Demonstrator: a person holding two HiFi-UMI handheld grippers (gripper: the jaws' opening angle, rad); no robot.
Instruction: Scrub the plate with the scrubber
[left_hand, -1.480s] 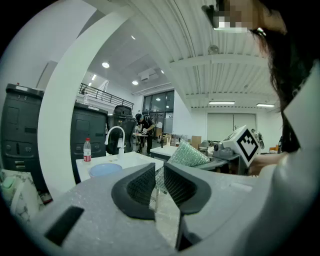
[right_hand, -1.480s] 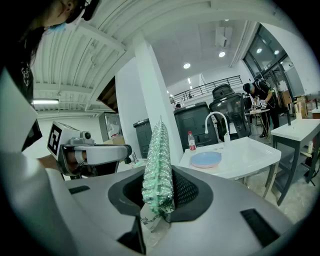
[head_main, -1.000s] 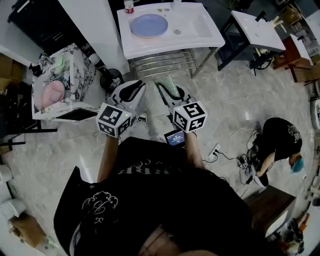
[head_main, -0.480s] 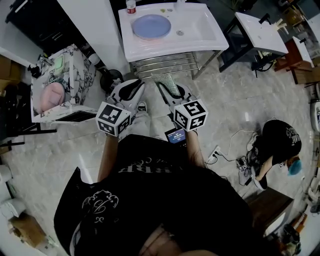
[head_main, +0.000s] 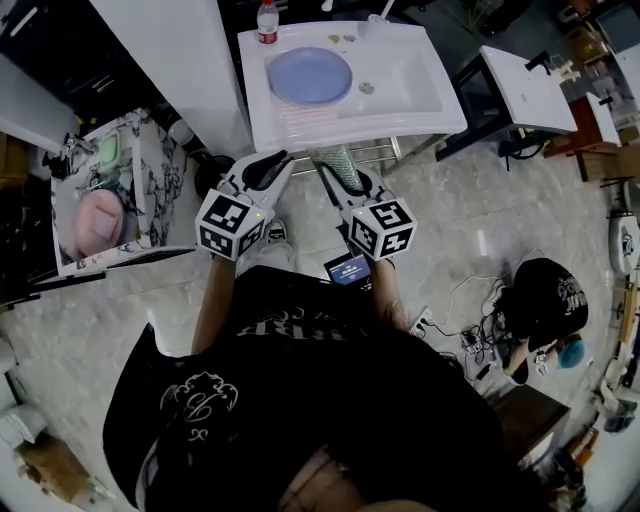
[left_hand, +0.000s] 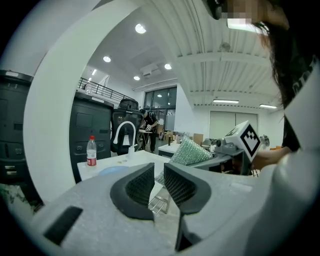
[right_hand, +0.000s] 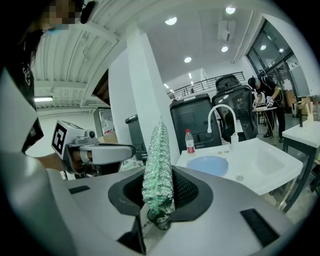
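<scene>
While my head view looks down on the blue plate (head_main: 309, 75) lying on the flat left part of the white washbasin (head_main: 350, 125), near a red-capped bottle (head_main: 267, 20), it alone shows a person (head_main: 548, 295) crouched on the floor to my right. My right hand-held gripper (head_main: 338, 172) is clamped on the green mesh scrubber (right_hand: 159, 167), which stands upright and edge-on in its own view. My left gripper view shows the scrubber's broad face. My left hand-held gripper (left_hand: 159, 175) has its jaws drawn together on nothing. Both forearms reach forward side by side, near the washbasin's front edge and apart from the plate.
</scene>
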